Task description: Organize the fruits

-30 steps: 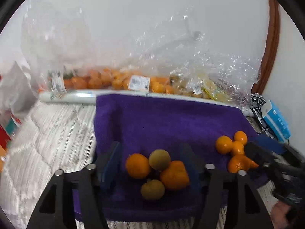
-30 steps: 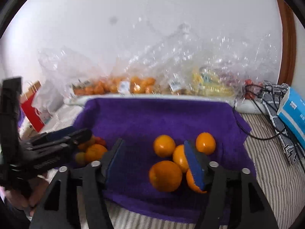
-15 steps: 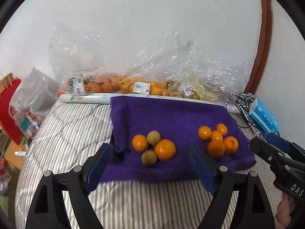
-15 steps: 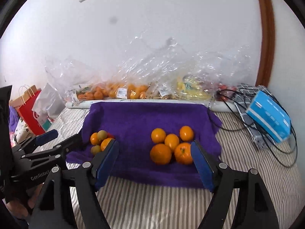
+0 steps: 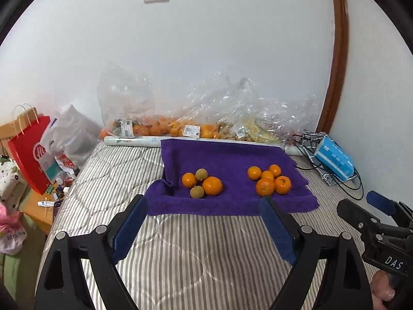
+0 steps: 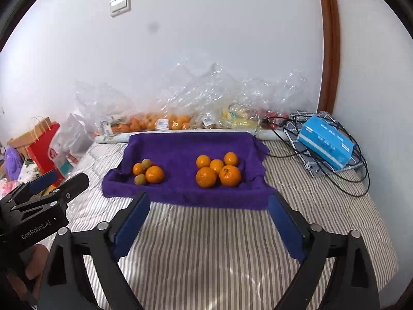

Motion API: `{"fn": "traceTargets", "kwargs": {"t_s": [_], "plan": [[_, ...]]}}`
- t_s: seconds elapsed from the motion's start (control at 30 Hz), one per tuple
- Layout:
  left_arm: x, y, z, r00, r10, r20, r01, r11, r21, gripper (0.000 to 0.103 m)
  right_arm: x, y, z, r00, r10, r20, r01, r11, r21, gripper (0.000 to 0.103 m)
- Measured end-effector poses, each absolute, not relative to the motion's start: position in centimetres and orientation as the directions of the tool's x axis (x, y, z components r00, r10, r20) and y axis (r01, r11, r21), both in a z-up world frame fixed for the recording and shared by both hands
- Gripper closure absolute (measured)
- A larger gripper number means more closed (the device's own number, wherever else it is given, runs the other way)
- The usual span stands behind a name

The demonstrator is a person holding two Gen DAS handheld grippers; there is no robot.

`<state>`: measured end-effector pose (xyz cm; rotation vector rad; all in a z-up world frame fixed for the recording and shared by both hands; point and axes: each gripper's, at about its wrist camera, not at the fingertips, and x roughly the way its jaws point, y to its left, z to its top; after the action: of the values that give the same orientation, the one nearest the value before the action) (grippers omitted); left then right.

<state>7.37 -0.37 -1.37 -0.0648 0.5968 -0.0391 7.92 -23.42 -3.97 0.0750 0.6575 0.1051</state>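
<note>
Both my grippers wide open, fruit all on the towel

Purple towel (image 5: 232,155) sits mid-frame on the striped bed (image 5: 193,258). Five oranges (image 6: 218,171) cluster right of centre, the mixed pile (image 6: 148,171) left. My left gripper (image 5: 204,227) and right gripper (image 6: 209,224) have just been opening, nothing between the jaws, both hanging low in frame.
</note>
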Motion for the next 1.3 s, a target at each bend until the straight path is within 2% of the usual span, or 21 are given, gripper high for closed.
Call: {"fn": "traceTargets", "kwargs": {"t_s": [0.07,0.27,0.6,1.3], "plan": [[6.1,-0.7,-0.7,0.833,-0.045,-0.552,0.014,0.998,-0.061,0.011,7.0,-23.9,-3.6,0.781,0.130,-0.611,-0.071,0.990,0.120,0.005],[3.1,-0.8,0.3,0.845,-0.041,-0.533,0.006,0.998,-0.067,0.009,3.4,-24.4,-2.2,0.803,0.116,-0.585,-0.068,0.992,0.103,0.001],[1.3,-0.8,1.2,0.854,-0.051,-0.517,0.012,0.997,-0.080,0.008,0.4,-24.4,-0.4,0.830,0.083,-0.551,-0.057,0.996,0.064,0.001],[0.8,-0.6,1.3,0.859,-0.046,-0.510,0.007,0.997,-0.078,0.008,-0.1,-24.4,-0.1,0.840,0.074,-0.537,-0.048,0.997,0.062,0.001]]}}
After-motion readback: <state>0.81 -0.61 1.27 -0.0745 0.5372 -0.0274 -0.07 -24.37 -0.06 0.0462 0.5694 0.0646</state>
